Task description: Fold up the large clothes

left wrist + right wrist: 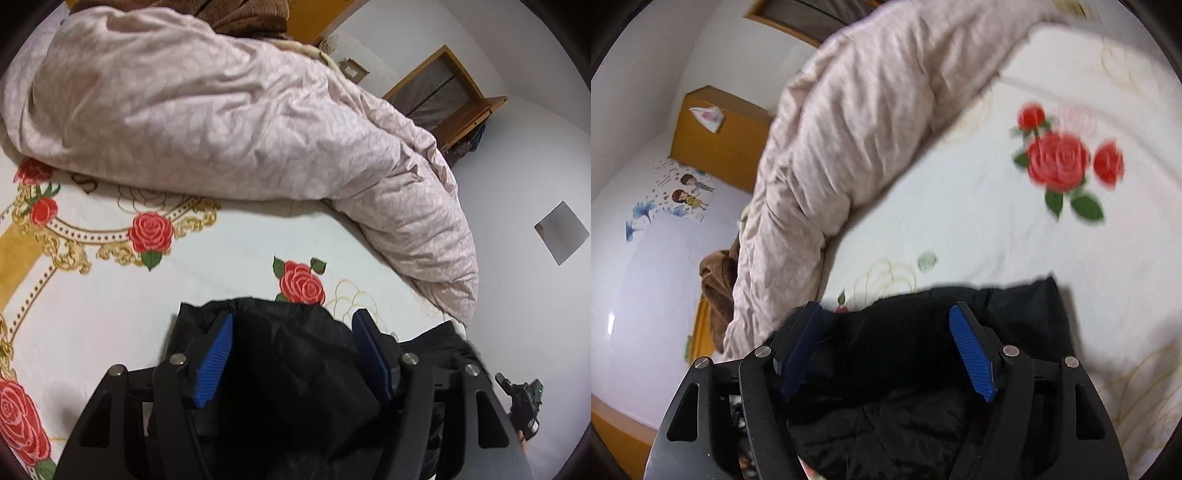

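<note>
A black padded jacket (295,362) lies on the white rose-print bedsheet (110,314) at the near edge of the bed. My left gripper (293,321) is open, its blue pads (218,354) standing wide apart on either side of a bunched part of the jacket. My right gripper (886,314) is open too, blue pads (971,354) spread over the jacket (905,417), whose far edge (1034,295) lies flat on the sheet (997,240). The right gripper also shows small at the right edge of the left wrist view (524,406).
A bulky pale pink duvet (221,122) is heaped across the far side of the bed (849,129). A brown blanket (716,291) lies beyond it. A wooden cabinet (716,140) and a wooden frame (439,92) stand against white walls.
</note>
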The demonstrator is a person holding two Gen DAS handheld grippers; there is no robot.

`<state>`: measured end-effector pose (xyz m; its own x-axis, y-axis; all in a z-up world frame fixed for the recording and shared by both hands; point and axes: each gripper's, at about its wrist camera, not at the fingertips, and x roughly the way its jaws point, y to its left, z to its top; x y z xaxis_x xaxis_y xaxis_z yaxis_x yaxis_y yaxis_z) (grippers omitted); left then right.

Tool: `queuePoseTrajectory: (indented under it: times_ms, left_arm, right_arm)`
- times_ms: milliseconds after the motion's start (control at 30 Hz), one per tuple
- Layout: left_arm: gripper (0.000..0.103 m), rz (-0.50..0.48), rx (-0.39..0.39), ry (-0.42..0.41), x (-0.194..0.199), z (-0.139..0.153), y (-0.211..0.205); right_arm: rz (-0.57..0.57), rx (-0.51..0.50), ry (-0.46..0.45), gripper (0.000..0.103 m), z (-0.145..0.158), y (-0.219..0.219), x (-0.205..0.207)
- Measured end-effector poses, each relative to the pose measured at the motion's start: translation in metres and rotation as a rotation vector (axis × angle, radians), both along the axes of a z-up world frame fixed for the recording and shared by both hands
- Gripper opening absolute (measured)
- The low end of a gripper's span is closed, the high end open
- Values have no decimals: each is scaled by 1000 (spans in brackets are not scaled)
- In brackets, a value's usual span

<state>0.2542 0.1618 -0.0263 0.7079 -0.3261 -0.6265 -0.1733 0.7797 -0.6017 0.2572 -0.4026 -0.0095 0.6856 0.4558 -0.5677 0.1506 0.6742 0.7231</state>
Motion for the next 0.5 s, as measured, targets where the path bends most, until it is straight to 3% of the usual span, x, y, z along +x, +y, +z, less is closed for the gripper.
queuePoseTrajectory:
  times_ms: [100, 233, 333, 500]
  left_arm:
    - [75, 36, 62, -52, -4, 13, 3]
    - [76, 20, 122, -69, -11, 21, -5]
    - [76, -78, 160, -71, -20, 14, -32]
    - [76, -273, 279, -12, -13, -28, -92]
  right_arm:
    - [25, -126, -82, 71, 20, 19, -13]
    - [134, -297, -102, 71, 17, 62, -24]
    - [214, -384, -76, 71, -5, 89, -32]
    - [264, -580, -24, 71, -48, 117, -30]
